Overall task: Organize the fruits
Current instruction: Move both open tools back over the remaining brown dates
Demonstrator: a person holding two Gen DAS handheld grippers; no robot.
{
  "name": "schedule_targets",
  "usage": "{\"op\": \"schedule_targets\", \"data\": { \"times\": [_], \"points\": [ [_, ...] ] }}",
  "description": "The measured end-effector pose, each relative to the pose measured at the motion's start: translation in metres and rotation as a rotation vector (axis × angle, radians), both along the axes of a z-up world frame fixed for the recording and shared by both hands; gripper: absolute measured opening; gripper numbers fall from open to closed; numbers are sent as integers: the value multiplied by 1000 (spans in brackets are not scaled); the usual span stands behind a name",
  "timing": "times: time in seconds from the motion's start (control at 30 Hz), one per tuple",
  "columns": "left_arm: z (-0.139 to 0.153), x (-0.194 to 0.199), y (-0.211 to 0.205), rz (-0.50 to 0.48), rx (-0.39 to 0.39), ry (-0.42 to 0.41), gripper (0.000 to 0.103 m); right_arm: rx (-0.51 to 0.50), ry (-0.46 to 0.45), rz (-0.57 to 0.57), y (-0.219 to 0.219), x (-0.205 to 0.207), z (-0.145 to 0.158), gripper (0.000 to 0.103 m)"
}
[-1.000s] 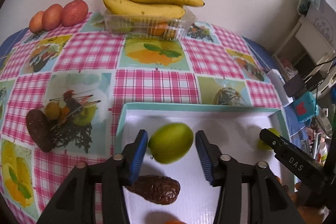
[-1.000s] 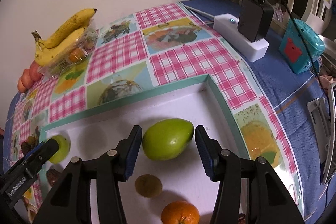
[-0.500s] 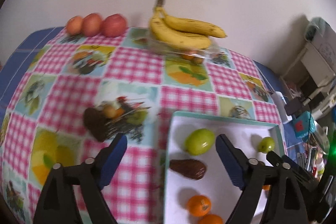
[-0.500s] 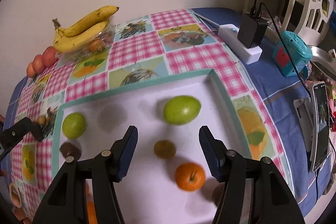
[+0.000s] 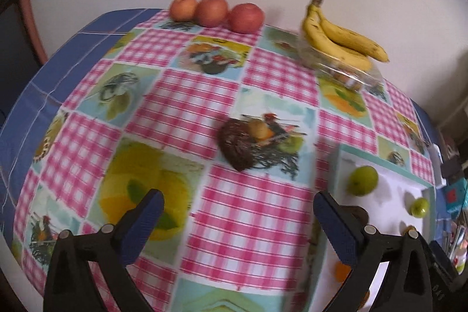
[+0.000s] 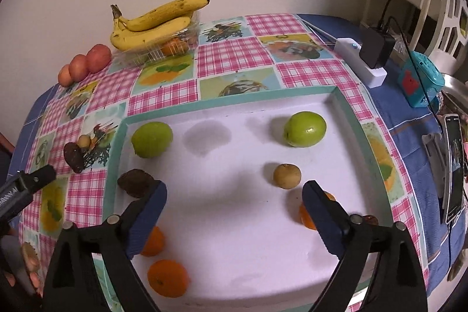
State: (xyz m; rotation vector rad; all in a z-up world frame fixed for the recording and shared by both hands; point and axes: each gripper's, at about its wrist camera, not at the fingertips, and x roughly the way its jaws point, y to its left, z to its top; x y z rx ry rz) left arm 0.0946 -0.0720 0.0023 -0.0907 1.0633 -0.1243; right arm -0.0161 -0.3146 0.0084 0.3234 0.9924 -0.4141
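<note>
We count two round green apples [image 6: 152, 139] [image 6: 305, 129], three oranges [image 6: 167, 277] in the lower frame, three reddish apples [image 6: 99, 53] at upper left, two yellow bananas [image 6: 152, 25], two dark brown avocados [image 6: 135, 182], one tan kiwi-like fruit [image 6: 287, 175].

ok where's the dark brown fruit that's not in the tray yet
On the tablecloth left of the tray, touching a small yellow fruit: the dark fruit sits mid-left in the right wrist view and centre in the left wrist view.

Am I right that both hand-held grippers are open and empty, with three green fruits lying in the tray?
Not quite: the right wrist view shows two green fruits in the tray, not three. Both hand-held grippers are open and empty.
</note>
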Motion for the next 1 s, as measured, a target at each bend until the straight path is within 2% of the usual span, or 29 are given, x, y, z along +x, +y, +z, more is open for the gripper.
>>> {"op": "schedule_targets", "data": {
  "times": [0.17, 0.27, 0.4, 0.53, 0.6, 0.67, 0.87, 1.0],
  "points": [
    [-2, 19, 0, 9, 20, -21, 103, -41, 3, -50, -6, 22, -7, 94],
    [-1, 46, -6, 0, 71, -5, 103, -39, 19, -54, -12, 38, -7, 94],
    [19, 65, 0, 26, -11, -4, 103, -24, -16, -36, -14, 45, 18, 94],
    [43, 64, 3, 0, -41, -92, 103, -41, -116, -39, -15, 38, 46, 94],
    [44, 61, 7, 10, -49, -99, 103, -32, -111, -33, -14, 35, 46, 94],
    [42, 61, 13, 1, -63, -73, 103, -40, -104, -31, -12, 32, 46, 94],
    [50, 60, 23, -4, -56, -136, 103, 30, -144, -16, -9, 36, 47, 94],
    [51, 63, 28, -21, -89, -114, 103, 38, -145, 30, 5, 50, 43, 94]
  ]
}}
